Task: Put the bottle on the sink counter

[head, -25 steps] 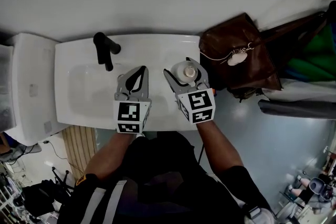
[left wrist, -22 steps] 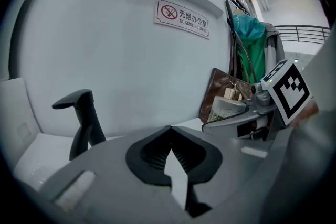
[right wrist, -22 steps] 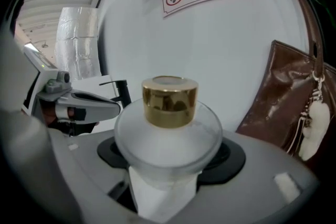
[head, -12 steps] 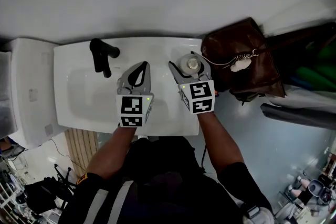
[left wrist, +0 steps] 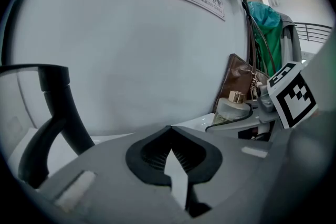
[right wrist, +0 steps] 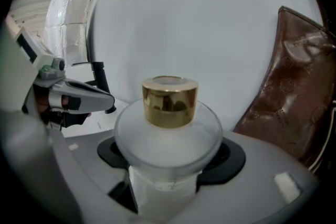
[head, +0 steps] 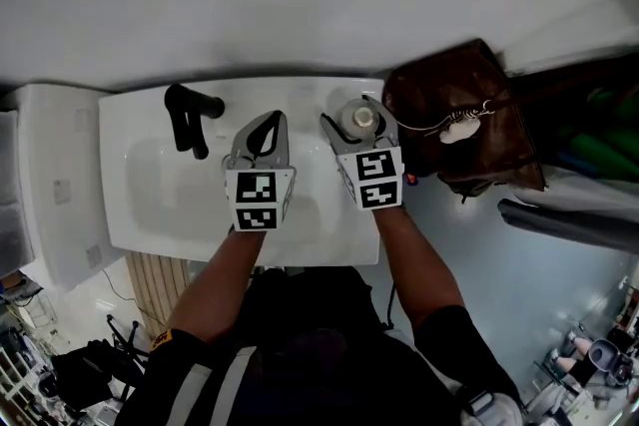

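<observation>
Your right fingers (right wrist: 236, 157) are clamped on the frosted bottle (right wrist: 168, 136) just under its shoulder, with the gold cap (right wrist: 169, 101) upright above them. Your left fingers (left wrist: 126, 181) are pressed together with nothing between them. Over the last second the right gripper (head: 353, 122) has carried the bottle away from you, along the desk's (head: 334, 234) right strip toward its back right corner, just beside the brown bag (head: 454, 130). The left gripper (head: 264, 127) has eased forward alongside it, over the basin (head: 165, 180) to the right of the black tap (head: 188, 120). That puts the bottle over a likely landing place, so lowering and release look like what remains. Whether its base already touches the desk I cannot tell. Both your forearms reach straight out from your body, nearly parallel, with the grippers side by side.
</observation>
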Action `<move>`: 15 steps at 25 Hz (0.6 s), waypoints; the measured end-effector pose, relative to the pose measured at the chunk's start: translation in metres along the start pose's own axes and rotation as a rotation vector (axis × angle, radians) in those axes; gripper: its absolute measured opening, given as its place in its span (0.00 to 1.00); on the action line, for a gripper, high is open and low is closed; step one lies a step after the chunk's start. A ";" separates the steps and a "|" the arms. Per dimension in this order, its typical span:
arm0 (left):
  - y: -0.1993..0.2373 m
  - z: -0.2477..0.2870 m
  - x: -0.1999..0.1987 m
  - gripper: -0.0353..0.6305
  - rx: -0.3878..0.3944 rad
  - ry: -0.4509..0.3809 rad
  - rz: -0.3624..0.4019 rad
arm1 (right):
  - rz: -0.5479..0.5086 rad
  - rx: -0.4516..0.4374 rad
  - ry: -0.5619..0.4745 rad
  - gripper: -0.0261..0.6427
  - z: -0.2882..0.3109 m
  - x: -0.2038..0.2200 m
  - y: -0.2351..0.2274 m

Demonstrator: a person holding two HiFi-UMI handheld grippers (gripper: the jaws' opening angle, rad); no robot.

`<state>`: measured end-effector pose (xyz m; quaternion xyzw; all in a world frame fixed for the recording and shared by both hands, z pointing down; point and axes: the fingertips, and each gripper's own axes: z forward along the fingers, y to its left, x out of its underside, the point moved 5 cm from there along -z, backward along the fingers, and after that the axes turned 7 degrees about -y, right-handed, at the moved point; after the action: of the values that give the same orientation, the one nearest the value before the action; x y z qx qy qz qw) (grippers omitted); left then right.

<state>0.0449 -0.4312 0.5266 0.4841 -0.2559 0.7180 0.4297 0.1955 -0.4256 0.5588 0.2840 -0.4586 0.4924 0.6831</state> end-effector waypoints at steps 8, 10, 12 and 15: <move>-0.001 0.016 0.003 0.06 0.014 0.019 -0.004 | 0.003 -0.005 0.031 0.55 0.013 0.004 0.000; -0.001 0.018 0.004 0.06 0.014 0.021 -0.007 | 0.000 -0.002 0.038 0.55 0.015 0.007 -0.002; 0.000 0.019 0.005 0.06 0.013 0.025 -0.009 | -0.002 -0.001 0.043 0.55 0.017 0.009 -0.003; 0.001 0.021 0.005 0.06 0.013 0.027 -0.011 | -0.008 0.003 0.047 0.55 0.018 0.010 -0.005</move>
<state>0.0530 -0.4466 0.5397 0.4784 -0.2427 0.7238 0.4339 0.1949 -0.4380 0.5758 0.2752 -0.4408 0.4967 0.6952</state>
